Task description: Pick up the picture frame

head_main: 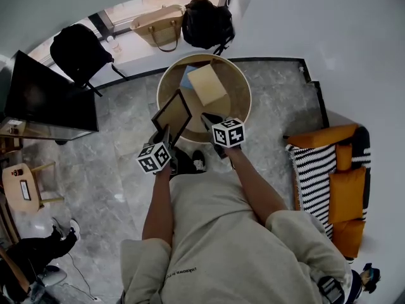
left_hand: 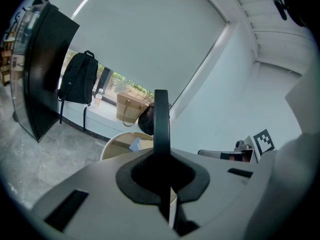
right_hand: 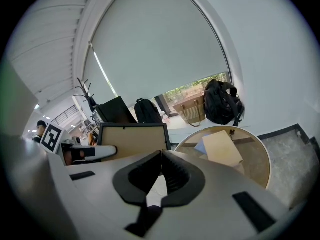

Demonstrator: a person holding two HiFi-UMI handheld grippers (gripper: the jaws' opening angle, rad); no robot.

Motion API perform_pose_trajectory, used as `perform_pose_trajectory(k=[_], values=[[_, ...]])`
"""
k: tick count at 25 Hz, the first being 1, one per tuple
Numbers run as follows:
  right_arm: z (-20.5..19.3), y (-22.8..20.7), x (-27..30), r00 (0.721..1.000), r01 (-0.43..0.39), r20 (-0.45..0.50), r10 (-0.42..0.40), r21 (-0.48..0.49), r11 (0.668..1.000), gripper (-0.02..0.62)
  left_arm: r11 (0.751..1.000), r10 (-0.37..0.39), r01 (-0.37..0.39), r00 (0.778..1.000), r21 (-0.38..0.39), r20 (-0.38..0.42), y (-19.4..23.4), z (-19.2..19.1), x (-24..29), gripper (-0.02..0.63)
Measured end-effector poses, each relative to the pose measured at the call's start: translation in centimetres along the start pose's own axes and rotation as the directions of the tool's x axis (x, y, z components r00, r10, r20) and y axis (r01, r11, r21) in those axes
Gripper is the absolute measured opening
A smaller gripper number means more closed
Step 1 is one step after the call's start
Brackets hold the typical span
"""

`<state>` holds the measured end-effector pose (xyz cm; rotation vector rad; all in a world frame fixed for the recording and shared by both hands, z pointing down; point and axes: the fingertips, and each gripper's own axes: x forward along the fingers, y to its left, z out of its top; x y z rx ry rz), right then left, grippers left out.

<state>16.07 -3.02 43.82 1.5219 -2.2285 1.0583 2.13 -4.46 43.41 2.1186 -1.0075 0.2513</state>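
The picture frame [head_main: 172,115], black-edged with a brown back, is lifted above the near left rim of the round wooden table [head_main: 243,87]. My left gripper [head_main: 164,135] is shut on its lower edge. In the left gripper view the frame [left_hand: 161,124] shows edge-on as a dark upright bar between the jaws. The right gripper view shows the frame's back [right_hand: 132,140] to the left. My right gripper [head_main: 209,120] hovers just right of the frame over the table's near rim; its jaws [right_hand: 160,152] meet at the tips with nothing between them.
A tan box [head_main: 207,84] and a blue item [head_main: 188,81] lie on the table. A black screen [head_main: 47,97] stands at the left, with a backpack [head_main: 79,52], a woven bag [head_main: 159,27] and a black bag [head_main: 207,23] along the window. An orange striped sofa [head_main: 335,176] stands at the right.
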Motion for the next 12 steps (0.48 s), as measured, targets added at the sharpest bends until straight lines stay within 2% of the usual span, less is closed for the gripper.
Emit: perform_pose_trajectory(k=[7,12], values=[[0.0,0.3,-0.2,1.0,-0.016,0.008,0.016,-0.02,1.0,0.034,1.0,0.001,-0.001,1.0,0.014,0.004,-0.5,-0.1,-0.1,0.026],[-0.5,0.2,-1.1,0.999,-0.028,0.024,0.028,0.001,1.0,0.034,0.999,-0.034,0.034,0.999,0.014,-0.018,-1.6,-0.5,0.3,0.026]])
